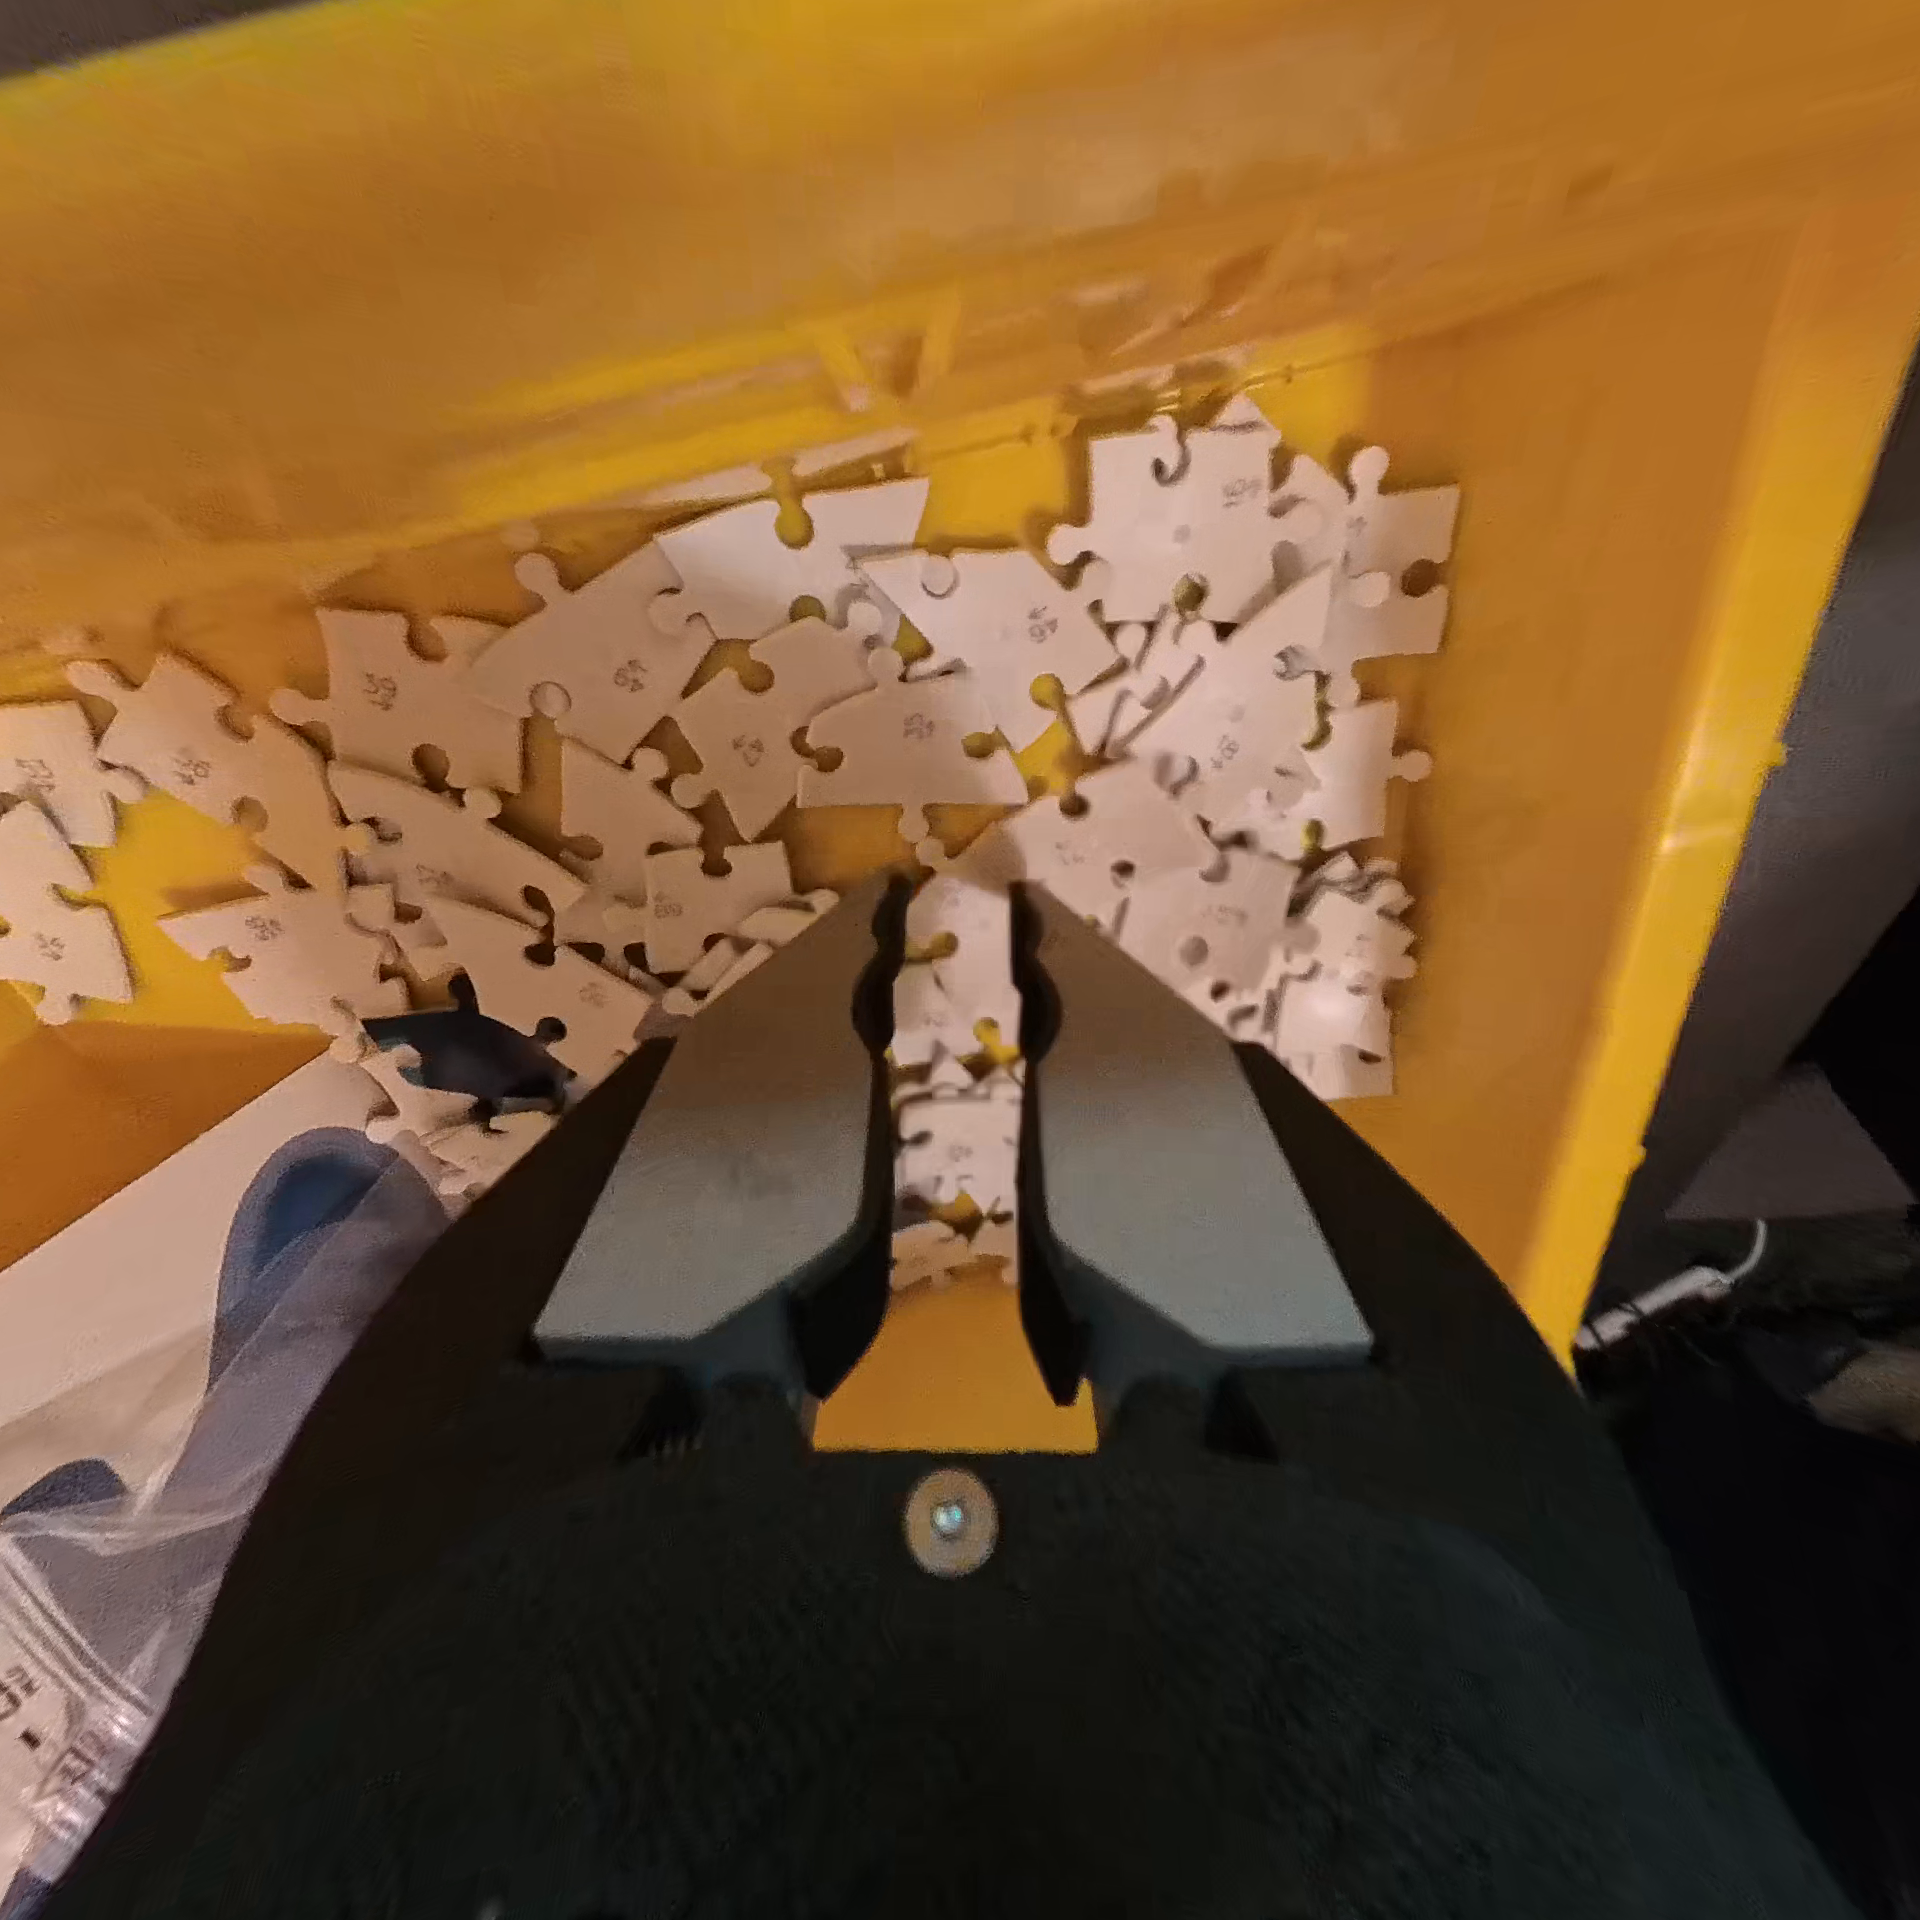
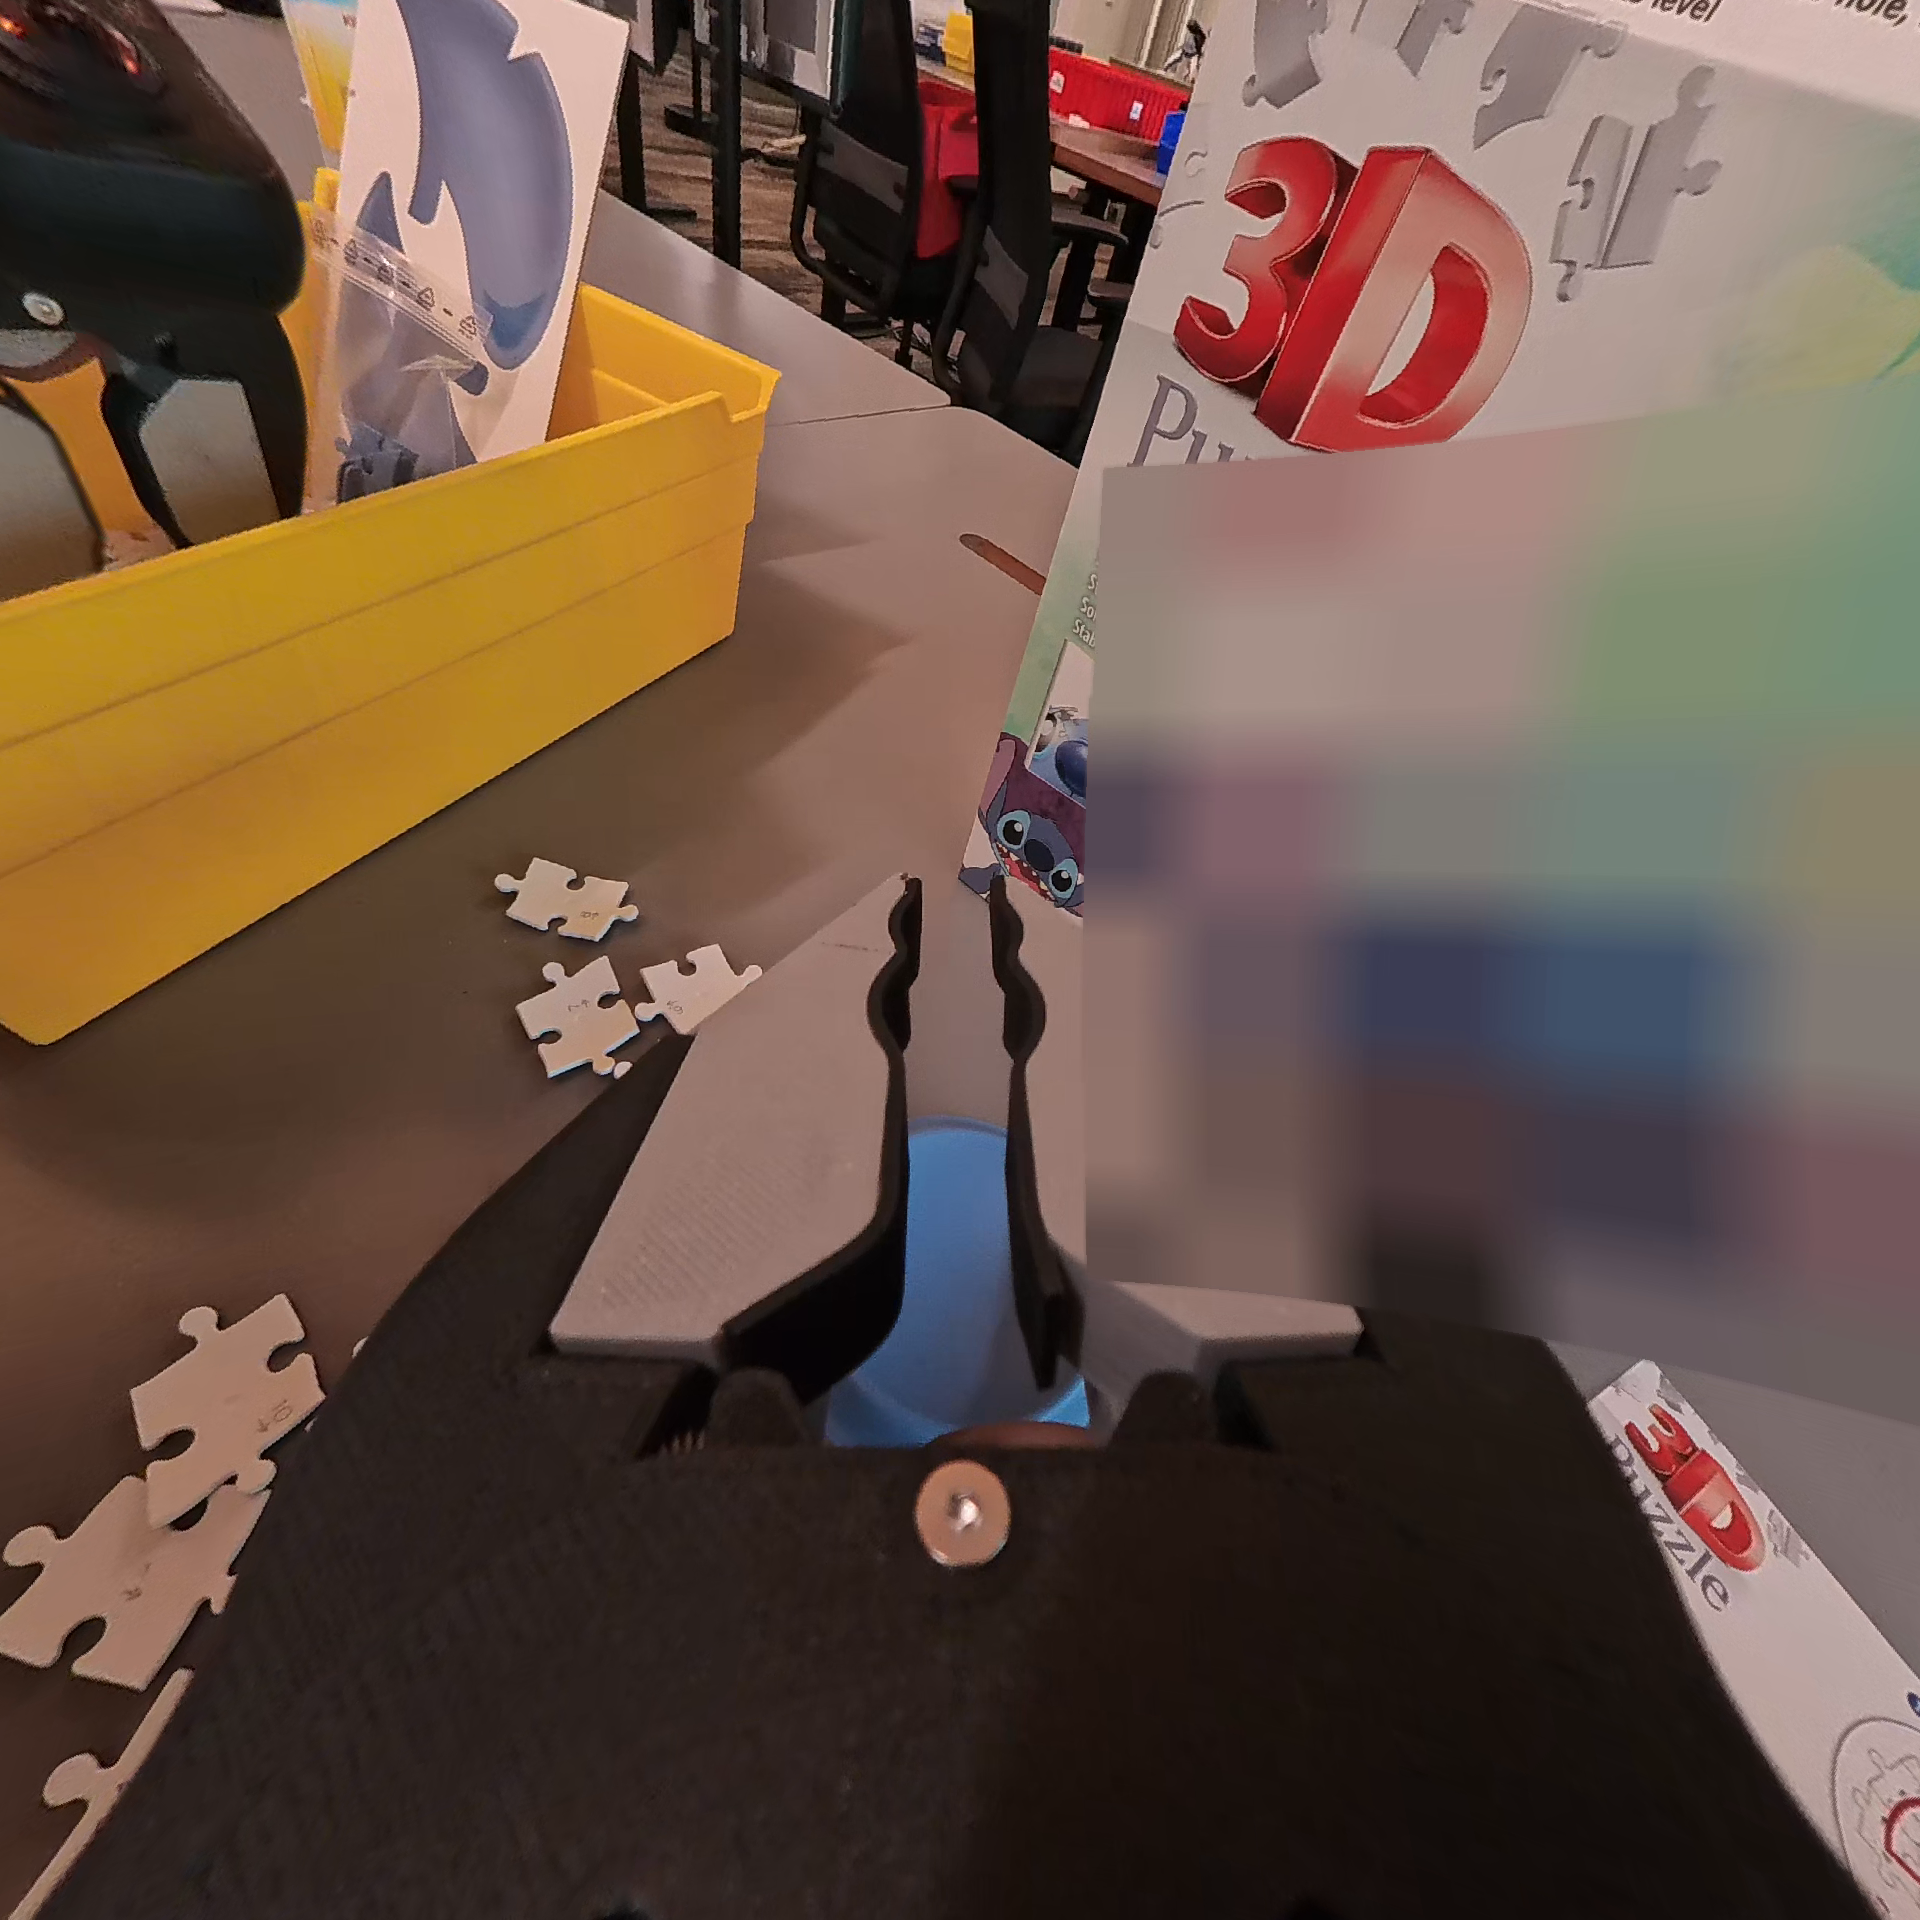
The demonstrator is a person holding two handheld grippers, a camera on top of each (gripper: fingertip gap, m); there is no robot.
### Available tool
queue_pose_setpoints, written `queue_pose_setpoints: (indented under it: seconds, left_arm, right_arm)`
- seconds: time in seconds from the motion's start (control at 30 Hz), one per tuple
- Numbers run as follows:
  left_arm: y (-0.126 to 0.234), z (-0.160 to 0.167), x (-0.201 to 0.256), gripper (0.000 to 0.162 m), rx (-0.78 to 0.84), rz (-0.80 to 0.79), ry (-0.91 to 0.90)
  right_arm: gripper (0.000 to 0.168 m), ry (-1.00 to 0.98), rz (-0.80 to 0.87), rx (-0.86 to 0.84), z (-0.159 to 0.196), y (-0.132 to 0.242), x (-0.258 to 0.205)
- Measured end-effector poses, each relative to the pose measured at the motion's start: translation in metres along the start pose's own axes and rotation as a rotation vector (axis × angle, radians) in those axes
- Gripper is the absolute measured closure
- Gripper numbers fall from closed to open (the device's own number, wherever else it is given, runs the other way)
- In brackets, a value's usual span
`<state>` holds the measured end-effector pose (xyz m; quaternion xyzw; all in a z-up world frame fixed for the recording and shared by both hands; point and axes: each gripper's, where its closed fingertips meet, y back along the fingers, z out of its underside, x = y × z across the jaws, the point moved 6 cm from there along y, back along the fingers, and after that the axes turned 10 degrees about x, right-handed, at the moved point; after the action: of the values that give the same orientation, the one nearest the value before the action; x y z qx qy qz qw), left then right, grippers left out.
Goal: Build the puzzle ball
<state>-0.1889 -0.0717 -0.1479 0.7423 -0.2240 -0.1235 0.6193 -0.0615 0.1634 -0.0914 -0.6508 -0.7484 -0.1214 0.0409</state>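
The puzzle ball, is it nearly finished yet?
Not nearly. Done: a few loose pieces lie on the table, with no ball showing. In hand: nothing; the left tongs hang open over the heap of pieces in the yellow bin. Left: almost all the joining.

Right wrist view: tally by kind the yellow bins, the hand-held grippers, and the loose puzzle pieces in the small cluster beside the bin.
Yellow bin: 1
Hand-held grippers: 2 (right hand-held gripper, left hand-held gripper)
Puzzle pieces in the cluster: 3
Total: 6
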Motion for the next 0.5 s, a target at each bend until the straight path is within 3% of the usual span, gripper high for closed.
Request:
queue_pose_setpoints:
  seconds: [0.13, 0.5]
  left_arm:
    - [0.001, 0.002, -0.01, 0.151, 0.004, -0.028, 0.052]
    - [0.01, -0.002, -0.022, 0.145, 0.046, -0.124, 0.052]
  right_arm:
    - [0.159, 0.001, 0.0, 0.002, -0.001, 0.0, 0.0]
    - [0.159, 0.002, 0.001, 0.0, 0.0, 0.0, 0.0]
